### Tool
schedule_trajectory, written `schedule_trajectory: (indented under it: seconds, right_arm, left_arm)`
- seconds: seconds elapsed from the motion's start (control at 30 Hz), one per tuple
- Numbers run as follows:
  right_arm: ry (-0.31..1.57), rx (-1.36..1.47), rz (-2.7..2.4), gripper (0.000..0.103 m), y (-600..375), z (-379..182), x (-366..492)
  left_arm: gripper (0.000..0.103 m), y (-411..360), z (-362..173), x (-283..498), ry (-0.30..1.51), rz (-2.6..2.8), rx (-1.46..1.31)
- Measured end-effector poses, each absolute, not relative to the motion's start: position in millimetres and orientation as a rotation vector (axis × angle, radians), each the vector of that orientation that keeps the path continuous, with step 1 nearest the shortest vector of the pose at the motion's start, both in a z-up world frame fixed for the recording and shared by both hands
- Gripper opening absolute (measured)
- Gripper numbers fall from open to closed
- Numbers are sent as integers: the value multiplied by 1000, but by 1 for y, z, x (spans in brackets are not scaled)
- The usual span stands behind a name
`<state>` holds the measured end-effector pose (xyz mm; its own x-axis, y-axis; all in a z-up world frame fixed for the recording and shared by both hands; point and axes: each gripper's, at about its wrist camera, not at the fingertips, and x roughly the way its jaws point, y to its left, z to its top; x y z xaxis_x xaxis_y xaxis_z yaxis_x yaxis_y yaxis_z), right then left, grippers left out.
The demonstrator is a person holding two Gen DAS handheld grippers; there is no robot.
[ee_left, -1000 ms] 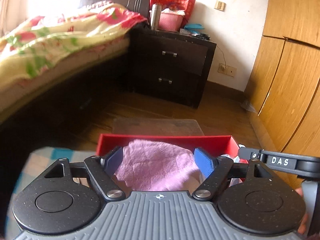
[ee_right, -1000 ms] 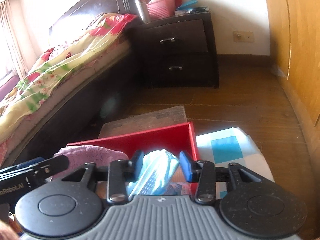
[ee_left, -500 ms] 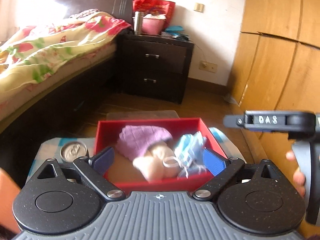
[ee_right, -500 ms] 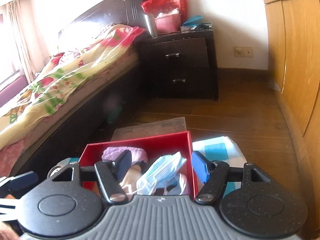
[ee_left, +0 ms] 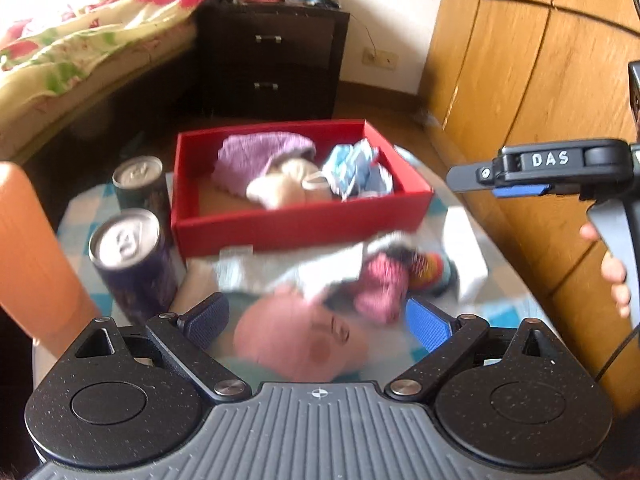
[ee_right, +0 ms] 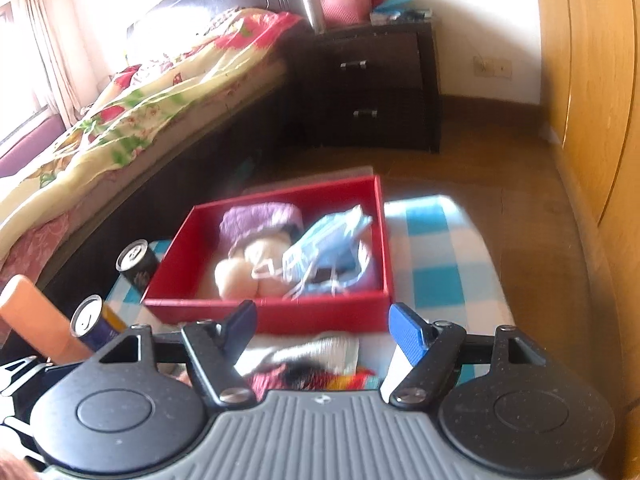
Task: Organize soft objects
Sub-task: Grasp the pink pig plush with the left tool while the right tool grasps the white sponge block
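Note:
A red box [ee_left: 304, 224] [ee_right: 280, 312] stands on a blue-checked table. In it lie a purple cloth [ee_left: 256, 152] [ee_right: 256, 218], a cream plush [ee_left: 280, 190] [ee_right: 244, 270] and blue face masks [ee_left: 356, 168] [ee_right: 332, 240]. In front of the box lie a pink plush [ee_left: 296, 340], a white cloth [ee_left: 312, 266] [ee_right: 316, 350] and a pink and colourful sock bundle [ee_left: 384, 284] [ee_right: 316, 378]. My left gripper [ee_left: 316, 320] is open and empty above the pink plush. My right gripper [ee_right: 322, 320] is open and empty, seen side-on in the left wrist view [ee_left: 520, 190].
Two drink cans [ee_left: 132, 256] [ee_left: 140, 184] stand left of the box, also in the right wrist view [ee_right: 138, 260] [ee_right: 90, 320]. An orange object [ee_left: 28, 256] [ee_right: 32, 320] stands at the far left. A bed [ee_right: 140, 92], a dark nightstand [ee_left: 272, 60] and wooden wardrobe doors [ee_left: 520, 60] surround the table.
Both grippers released their loads into the red box, opened wide, and pulled back and up. The purple cloth and the face masks now lie in the box.

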<state>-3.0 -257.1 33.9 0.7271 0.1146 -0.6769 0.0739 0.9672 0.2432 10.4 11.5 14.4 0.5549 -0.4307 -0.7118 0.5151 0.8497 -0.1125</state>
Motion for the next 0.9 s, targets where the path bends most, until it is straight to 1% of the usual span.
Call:
schedule_trajectory:
  seconds: [0.33, 0.43, 0.57, 0.63, 0.7, 0.73, 0.77, 0.83, 0.9]
  right_arm:
    - [805, 251, 29, 51, -257, 22, -17]
    - [816, 252, 25, 51, -262, 20, -15]
    - [842, 254, -17, 52, -275, 13, -12]
    - [858, 265, -49, 53, -284, 7, -10]
    - [884, 270, -75, 53, -292, 0, -7]
    - [898, 268, -91, 53, -295, -3, -5]
    - [911, 269, -108, 53, -297, -7, -4]
    - [931, 279, -124, 54, -302, -13, -1]
    - [949, 291, -131, 54, -303, -20, 3]
  left_arm:
    - [92, 13, -28, 28, 942, -566, 236]
    - [92, 6, -36, 32, 955, -557, 281]
    - [96, 1, -47, 37, 998, -546, 301]
    - [95, -1, -52, 39, 1026, -524, 312]
    - [92, -2, -57, 39, 1045, -502, 321]
    - [87, -2, -58, 39, 1051, -488, 319]
    - [80, -2, -59, 38, 1060, -482, 313]
    - [72, 2, -59, 39, 1089, -490, 274]
    - [71, 7, -58, 38, 1104, -491, 226]
